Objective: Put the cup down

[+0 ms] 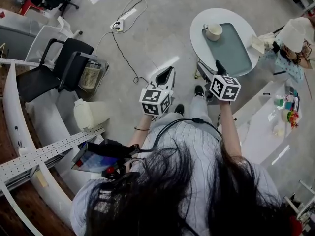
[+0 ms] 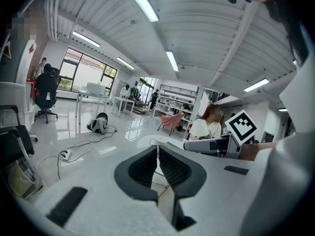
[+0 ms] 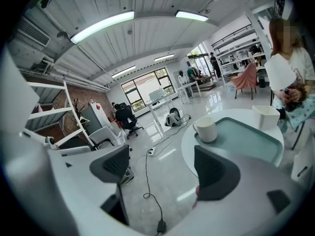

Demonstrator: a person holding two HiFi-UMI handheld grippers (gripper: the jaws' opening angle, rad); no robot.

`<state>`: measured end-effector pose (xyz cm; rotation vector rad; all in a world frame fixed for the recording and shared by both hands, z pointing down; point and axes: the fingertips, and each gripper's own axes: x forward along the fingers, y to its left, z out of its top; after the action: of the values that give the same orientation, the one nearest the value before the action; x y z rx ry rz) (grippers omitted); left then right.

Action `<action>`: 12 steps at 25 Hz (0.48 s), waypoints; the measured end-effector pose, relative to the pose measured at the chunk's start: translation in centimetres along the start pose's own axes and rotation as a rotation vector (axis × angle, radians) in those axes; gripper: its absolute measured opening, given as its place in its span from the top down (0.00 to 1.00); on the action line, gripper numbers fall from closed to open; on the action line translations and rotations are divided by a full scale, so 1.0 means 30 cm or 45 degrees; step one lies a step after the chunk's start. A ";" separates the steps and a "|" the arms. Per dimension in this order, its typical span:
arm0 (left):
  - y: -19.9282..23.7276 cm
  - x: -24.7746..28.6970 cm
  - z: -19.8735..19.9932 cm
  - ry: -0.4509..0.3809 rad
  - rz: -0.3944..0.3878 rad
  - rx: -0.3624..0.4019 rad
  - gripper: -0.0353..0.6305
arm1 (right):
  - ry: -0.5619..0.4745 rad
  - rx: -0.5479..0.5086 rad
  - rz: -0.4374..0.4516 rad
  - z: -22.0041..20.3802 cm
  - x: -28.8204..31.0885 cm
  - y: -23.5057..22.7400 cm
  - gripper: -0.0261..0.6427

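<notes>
A white cup (image 1: 213, 31) (image 3: 206, 129) stands upright on the teal mat (image 1: 230, 48) of a small round white table (image 1: 197, 33), at the mat's far left corner. My right gripper (image 1: 218, 69) (image 3: 165, 171) hovers at the table's near edge, short of the cup, open with nothing between its jaws. My left gripper (image 1: 166, 76) (image 2: 157, 167) is held over the floor to the left of the table, jaws shut on nothing. No gripper touches the cup.
A small white box (image 1: 258, 44) (image 3: 266, 116) sits at the mat's right edge. A seated person (image 1: 294, 38) is just beyond the table. A power strip and cable (image 1: 118, 26) lie on the floor. A black chair (image 1: 54, 70) and curved white desk (image 1: 19, 127) stand left.
</notes>
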<state>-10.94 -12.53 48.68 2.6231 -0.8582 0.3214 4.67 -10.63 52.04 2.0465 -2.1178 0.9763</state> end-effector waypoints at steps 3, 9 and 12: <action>-0.033 -0.014 -0.020 0.007 -0.055 0.003 0.92 | -0.015 0.002 -0.026 -0.028 -0.056 0.030 0.35; -0.129 -0.020 -0.040 0.012 -0.162 -0.005 0.92 | -0.078 0.059 -0.113 -0.042 -0.185 0.027 0.59; -0.164 -0.013 -0.048 0.019 -0.197 -0.007 0.92 | -0.086 0.070 -0.124 -0.043 -0.229 0.023 0.61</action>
<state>-8.42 -8.07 48.54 2.6588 -0.6451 0.2965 4.44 -3.99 49.76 2.2157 -2.0217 0.9768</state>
